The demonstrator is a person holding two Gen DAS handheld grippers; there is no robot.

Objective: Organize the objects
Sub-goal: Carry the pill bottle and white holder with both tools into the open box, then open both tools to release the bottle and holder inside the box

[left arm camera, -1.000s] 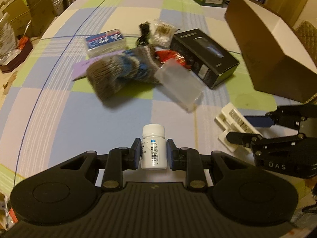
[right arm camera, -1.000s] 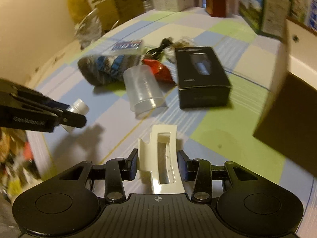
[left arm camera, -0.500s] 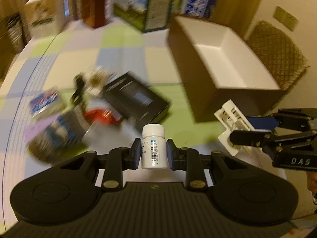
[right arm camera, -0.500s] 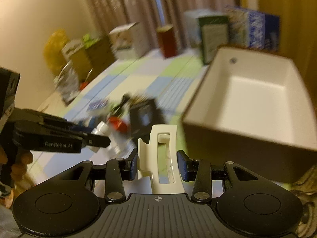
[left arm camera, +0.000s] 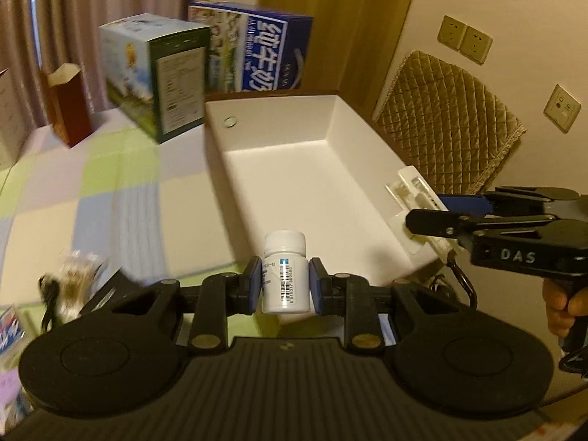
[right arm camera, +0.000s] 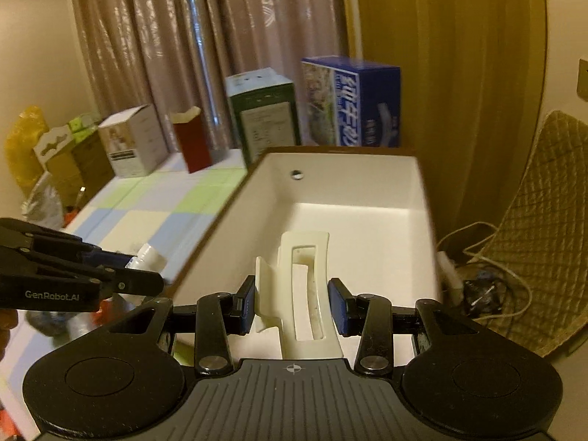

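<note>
Checked cloth covered the desk (left arm camera: 121, 191); curtains hung behind. Left claw (left arm camera: 284, 286) clamped a white pill bottle (left arm camera: 284, 275); right claw (right arm camera: 292, 303) gripped a cream hair clip (right arm camera: 299, 294). White box (left arm camera: 294, 125) lay just ahead.

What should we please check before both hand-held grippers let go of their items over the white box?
1. Left hand-held gripper clamped on the white pill bottle: ok.
2. Right hand-held gripper clamped on the cream hair claw clip: ok.
3. White box open, nothing lying in the visible interior: ok.
4. Bottle fully past the box's near rim: cannot tell.
5. Clip over the box interior: ok in the right wrist view.
6. The two grippers apart from each other: ok.
</note>
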